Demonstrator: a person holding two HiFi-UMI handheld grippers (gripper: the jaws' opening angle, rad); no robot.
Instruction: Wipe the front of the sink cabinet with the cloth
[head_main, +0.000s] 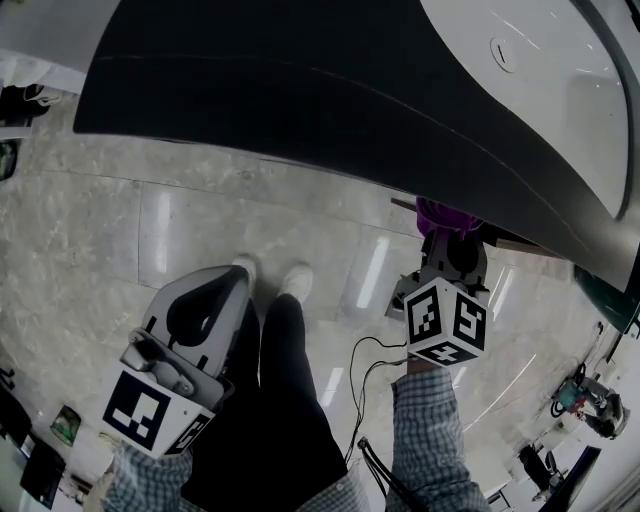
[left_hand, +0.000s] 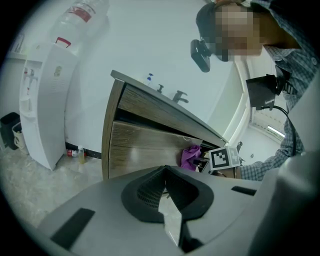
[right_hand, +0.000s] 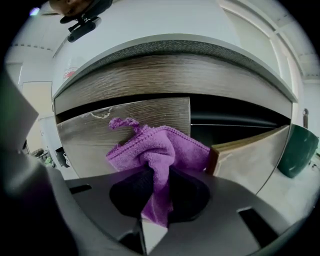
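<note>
Purple microfibre cloth (right_hand: 160, 147) clamped in our right gripper (right_hand: 157, 187), at grey wood-grain sink cabinet front (right_hand: 100, 135); we judge wiping underway, unfinished. Left gripper (left_hand: 166, 192) jaws together, empty, apart from cabinet.

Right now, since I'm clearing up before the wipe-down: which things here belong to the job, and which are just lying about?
Job: purple cloth, right tool gripping it, wooden cabinet front.
Lying about: water dispenser, small bottle on the floor, green container.

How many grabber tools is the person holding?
2. The left hand-held gripper, shut and empty, is held back from the wood-grain sink cabinet; the right hand-held gripper pinches the purple fluffy cloth at its front.
</note>
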